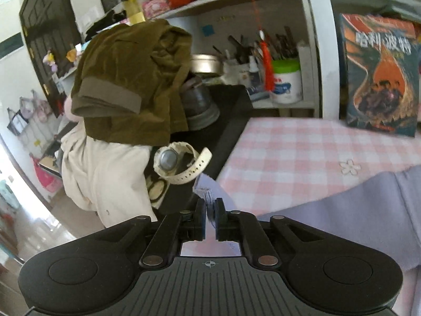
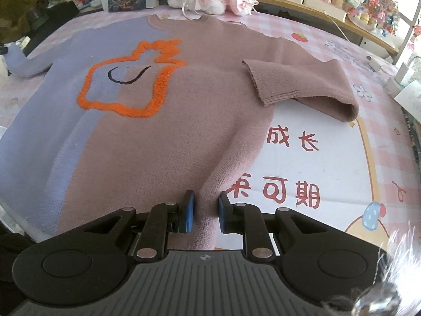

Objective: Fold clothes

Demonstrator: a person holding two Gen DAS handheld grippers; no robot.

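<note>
One sweater spread front-up on the bench, a tool gripping it at each side.

The sweater (image 2: 163,121), lilac on one half and dusty pink on the other with an orange outline on the chest, lies flat on the checked cloth of the bench (image 2: 363,142). The left tool (image 1: 209,210) is clenched on the lilac cuff (image 1: 208,192), probably holding that sleeve out over the bench edge so it can be carried across the body. The right tool (image 2: 206,205) is closed on a ridge of the pink hem, likely to anchor the sweater. The pink sleeve (image 2: 300,84) is already doubled back on itself. One sweater, two sleeves, two tools.
</note>
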